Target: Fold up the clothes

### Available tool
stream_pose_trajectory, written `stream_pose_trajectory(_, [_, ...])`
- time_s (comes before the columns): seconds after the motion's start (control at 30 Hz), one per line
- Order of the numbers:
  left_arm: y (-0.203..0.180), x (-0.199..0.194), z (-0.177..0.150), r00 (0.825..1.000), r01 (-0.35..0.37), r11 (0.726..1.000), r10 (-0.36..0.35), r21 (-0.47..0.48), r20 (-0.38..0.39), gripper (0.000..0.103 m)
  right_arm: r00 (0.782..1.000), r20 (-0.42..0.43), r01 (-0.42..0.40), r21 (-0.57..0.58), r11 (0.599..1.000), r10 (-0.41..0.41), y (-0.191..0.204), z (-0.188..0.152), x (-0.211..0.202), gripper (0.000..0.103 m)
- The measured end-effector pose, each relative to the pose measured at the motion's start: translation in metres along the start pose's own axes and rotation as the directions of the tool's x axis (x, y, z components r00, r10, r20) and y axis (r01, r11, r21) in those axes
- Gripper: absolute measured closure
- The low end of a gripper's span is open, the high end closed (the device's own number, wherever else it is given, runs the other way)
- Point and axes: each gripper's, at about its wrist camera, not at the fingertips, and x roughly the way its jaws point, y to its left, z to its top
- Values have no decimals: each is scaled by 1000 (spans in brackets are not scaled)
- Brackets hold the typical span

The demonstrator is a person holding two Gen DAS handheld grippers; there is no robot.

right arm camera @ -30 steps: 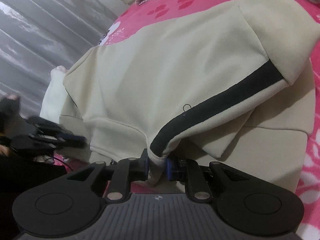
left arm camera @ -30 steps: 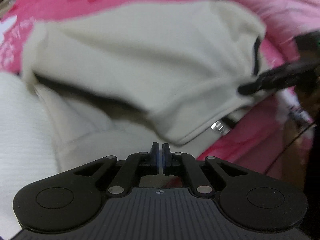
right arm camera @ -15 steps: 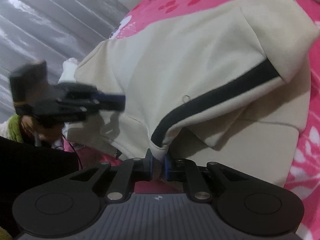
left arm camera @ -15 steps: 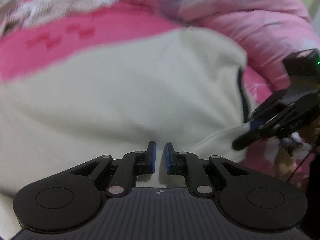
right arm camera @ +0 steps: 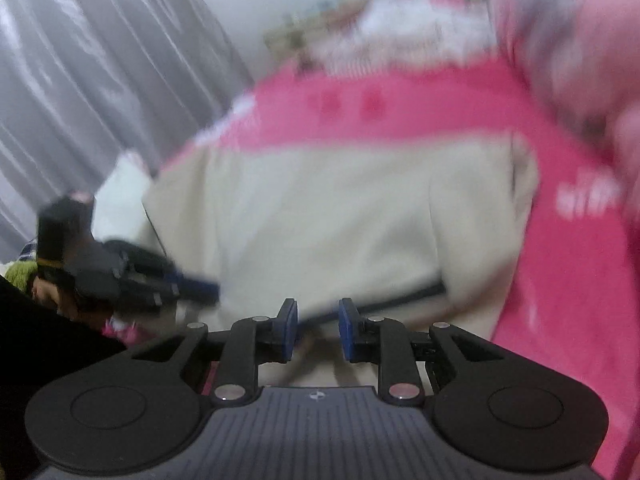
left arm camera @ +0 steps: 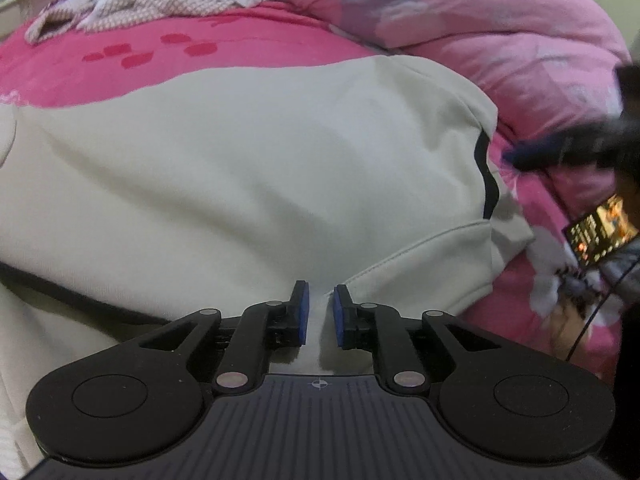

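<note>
While both grippers, left and right, are opening off the folded cream sweatshirt, regrasping for another fold is likely following.

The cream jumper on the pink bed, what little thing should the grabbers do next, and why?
Probably lift both grippers clear, then reach for a fresh edge. The cream jumper lies folded over on the pink bed. The left gripper and right gripper are opening their jaws, with nothing pinched, so this fold looks finished.
</note>
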Motion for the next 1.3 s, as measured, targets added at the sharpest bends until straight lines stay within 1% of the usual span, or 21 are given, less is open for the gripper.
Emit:
stream_pose_trajectory(0.1, [0,0,-1,1000,-21,1000,21,-15,11,89,997,30,80,-118,990,-77,26,-8,20,78])
stream_pose_trajectory(0.2, [-3,-1,-3,999,-41,999,41,-20,23,87,984,-24,163,-259,952,-175,37,-38,60,79])
stream_pose_trajectory(0.3, [-5,-2,-4,998,-55,998,56,-18,30,84,980,-14,185,-310,932,-199,42,-46,62,79])
stream_pose_trajectory(0.37, [-6,-1,-5,997,-64,998,64,-13,34,83,982,-32,170,-284,944,-187,41,-30,52,82])
stream_pose_trajectory(0.43, [-6,-1,-6,997,-67,998,67,-13,38,83,978,41,206,-241,948,-202,35,-7,32,84])
stream_pose_trajectory(0.5, [-4,-1,-6,997,-65,998,66,-24,40,83,952,135,295,-173,940,-274,22,16,14,83])
stream_pose_trajectory(0.57, [-3,-1,-7,997,-63,997,65,-34,39,83,927,173,351,-84,932,-333,1,35,6,80])
stream_pose_trajectory(0.6, [-3,-1,-7,997,-63,997,65,-37,39,83,919,172,369,-54,928,-355,-9,43,6,75])
stream_pose_trajectory(0.63, [-3,-1,-7,997,-65,997,66,-36,39,83,912,166,384,-30,923,-375,-20,51,9,62])
stream_pose_trajectory(0.67, [-4,-1,-7,997,-67,997,68,-33,39,83,911,145,390,2,921,-386,-33,57,15,58])
stream_pose_trajectory(0.77, [-4,-1,-7,997,-70,997,71,-33,38,82,924,42,370,146,917,-380,-75,66,36,58])
stream_pose_trajectory(0.8, [-4,-2,-7,997,-70,997,71,-35,38,82,943,-4,325,221,919,-332,-88,64,42,74])
stream_pose_trajectory(0.83, [-4,-2,-7,997,-71,997,72,-37,38,82,962,-36,267,303,915,-270,-101,59,46,97])
stream_pose_trajectory(0.9, [-4,-2,-8,997,-72,997,73,-39,39,82,988,26,127,449,884,-155,-112,42,38,97])
stream_pose_trajectory(0.97, [-3,-2,-8,997,-69,997,70,-40,41,82,981,133,43,557,830,-139,-117,26,19,98])
stream_pose_trajectory(1.0, [-3,-3,-9,997,-67,997,68,-41,42,82,979,151,16,617,787,-139,-126,14,17,98])
stream_pose_trajectory(1.07, [-1,-2,-9,997,-62,997,64,-46,42,82,980,148,-18,737,676,-135,-147,-15,22,98])
stream_pose_trajectory(1.1, [0,-2,-9,997,-60,997,62,-50,41,82,982,131,-16,770,637,-134,-153,-27,26,98])
stream_pose_trajectory(1.13, [0,-1,-8,997,-58,997,61,-51,39,82,985,107,5,769,639,-138,-151,-31,30,97])
stream_pose_trajectory(1.2, [0,-2,-8,997,-59,997,61,-50,38,82,977,130,22,732,681,-170,-138,-27,25,96])
stream_pose_trajectory(1.3, [0,-2,-8,997,-62,997,64,-51,39,82,950,175,89,641,762,-259,-122,-3,10,91])
